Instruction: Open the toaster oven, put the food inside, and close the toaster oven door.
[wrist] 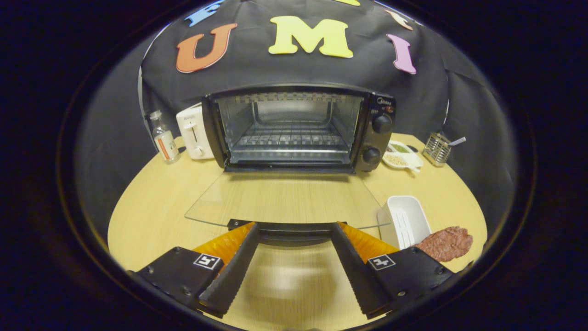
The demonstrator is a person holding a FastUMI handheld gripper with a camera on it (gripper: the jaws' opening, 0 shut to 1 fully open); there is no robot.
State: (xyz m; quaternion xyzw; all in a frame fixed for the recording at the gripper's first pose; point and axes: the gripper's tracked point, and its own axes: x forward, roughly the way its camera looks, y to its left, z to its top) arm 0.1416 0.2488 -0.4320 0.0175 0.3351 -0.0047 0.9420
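Our gripper (294, 226) spreads its fingers wide, holding nothing — their tips at the handle of the toaster oven (298, 131) door (285, 198), which lies fully open — meat (446, 242) beside a white tray (406, 220) to the right.

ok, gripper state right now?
Gripper: open, holding nothing; fingers spread either side of the dark handle on the black toaster oven's lowered glass door.

With the glass door (287, 197) lying flat just ahead of the spread, empty fingers (239, 262), the toaster oven (298, 128) cavity at frame centre stands unobstructed above its wire rack (289, 138), while a white tray (406, 220) and meat patty (445, 243) crowd the counter (151, 207) at lower right.
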